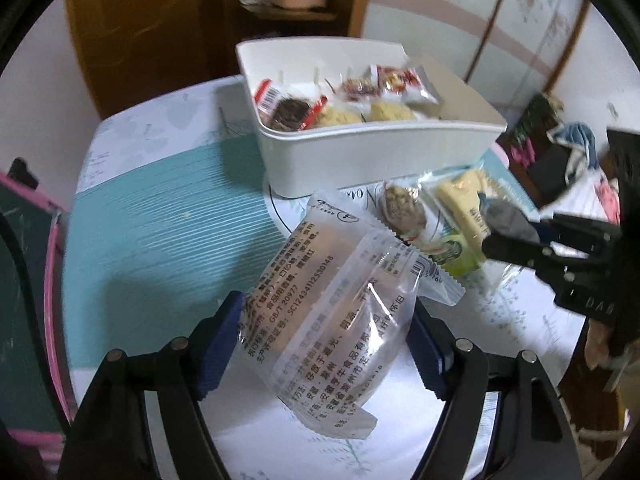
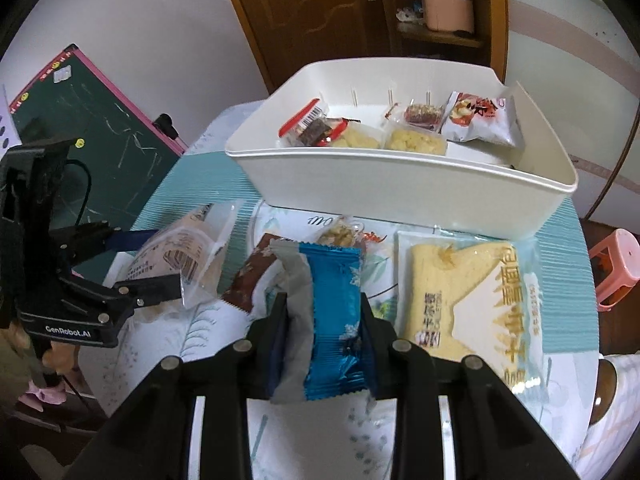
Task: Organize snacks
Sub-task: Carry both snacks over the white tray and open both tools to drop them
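My left gripper point(image 1: 324, 320) is shut on a clear snack packet point(image 1: 320, 312) with printed text, held above the table; it also shows in the right wrist view point(image 2: 180, 256). My right gripper point(image 2: 324, 320) is shut on a blue snack packet point(image 2: 332, 316) with a grey back. A white bin point(image 1: 372, 152) stands at the back of the table and holds several snacks; it also shows in the right wrist view point(image 2: 400, 188). In front of the bin lie a large yellow cake packet point(image 2: 472, 300), a brown packet point(image 2: 250, 276) and a nut bar point(image 2: 340, 236).
The round table point(image 1: 160, 224) has a teal and white cloth. A green chalkboard with a pink frame point(image 2: 96, 128) leans at the left. A pink stool point(image 2: 616, 268) stands at the right. A wooden door point(image 2: 320, 12) is behind the bin.
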### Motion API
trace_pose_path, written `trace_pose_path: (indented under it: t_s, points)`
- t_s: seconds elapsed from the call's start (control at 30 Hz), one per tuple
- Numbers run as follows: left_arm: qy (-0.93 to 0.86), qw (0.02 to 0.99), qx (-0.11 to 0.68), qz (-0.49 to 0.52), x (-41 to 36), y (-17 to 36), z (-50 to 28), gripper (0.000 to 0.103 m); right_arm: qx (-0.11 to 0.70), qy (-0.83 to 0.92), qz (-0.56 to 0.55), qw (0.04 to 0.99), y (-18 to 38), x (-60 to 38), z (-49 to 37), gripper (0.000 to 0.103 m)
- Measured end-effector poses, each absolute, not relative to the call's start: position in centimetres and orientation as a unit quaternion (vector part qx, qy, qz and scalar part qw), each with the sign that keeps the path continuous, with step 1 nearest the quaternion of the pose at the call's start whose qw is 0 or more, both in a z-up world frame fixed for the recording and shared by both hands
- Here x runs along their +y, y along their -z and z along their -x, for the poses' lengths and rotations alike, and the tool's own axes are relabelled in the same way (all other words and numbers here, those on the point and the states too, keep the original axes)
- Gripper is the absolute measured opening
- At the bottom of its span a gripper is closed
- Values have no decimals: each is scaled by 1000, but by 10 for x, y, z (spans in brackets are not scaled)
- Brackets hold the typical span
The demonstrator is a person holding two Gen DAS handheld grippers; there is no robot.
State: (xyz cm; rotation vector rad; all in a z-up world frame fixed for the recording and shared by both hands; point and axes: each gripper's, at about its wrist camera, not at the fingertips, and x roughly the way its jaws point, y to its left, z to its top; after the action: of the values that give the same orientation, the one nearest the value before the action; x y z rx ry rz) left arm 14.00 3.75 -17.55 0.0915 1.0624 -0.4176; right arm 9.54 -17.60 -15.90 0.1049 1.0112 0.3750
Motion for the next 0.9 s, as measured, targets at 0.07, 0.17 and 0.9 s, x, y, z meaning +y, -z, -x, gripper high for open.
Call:
trace_pose_path:
  t_s: [0.07,0.17,0.9]
  points:
    - [186,849,494,-31,39,167,-129,76,476,-178,-51,860,154,-177,-85,31]
    - [176,858,482,-17,43,155,-111,76,471,-176,-55,863,149,-178,-71,31]
    - [173,905,388,6,12,60,-98,77,370,-160,-69,912,62,-198,-46,31]
